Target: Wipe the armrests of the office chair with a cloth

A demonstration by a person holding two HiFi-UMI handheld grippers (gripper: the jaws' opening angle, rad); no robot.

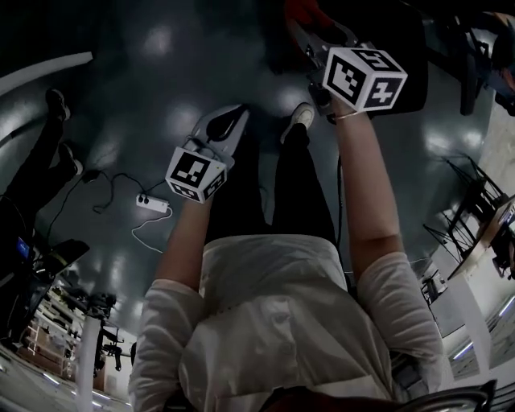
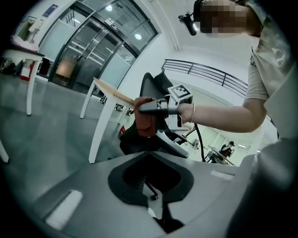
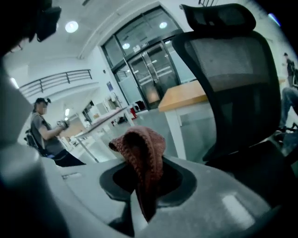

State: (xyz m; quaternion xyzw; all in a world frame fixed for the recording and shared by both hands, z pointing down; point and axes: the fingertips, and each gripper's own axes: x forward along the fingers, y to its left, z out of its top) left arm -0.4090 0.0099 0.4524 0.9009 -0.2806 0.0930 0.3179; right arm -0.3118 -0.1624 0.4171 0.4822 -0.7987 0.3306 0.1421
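Observation:
The black mesh office chair stands right in front of my right gripper, which is shut on a reddish-brown knitted cloth that sticks up from its jaws. In the head view this gripper is held out against the chair, with the cloth at its tip. The left gripper view shows the right gripper with the cloth beside the chair. My left gripper hangs lower and to the left, above the floor. Its jaws are together and hold nothing.
A white-legged table with a wooden top stands just behind the chair. A white power strip with its cable lies on the dark floor to the left. Another person stands far off; someone's shoes show at the far left.

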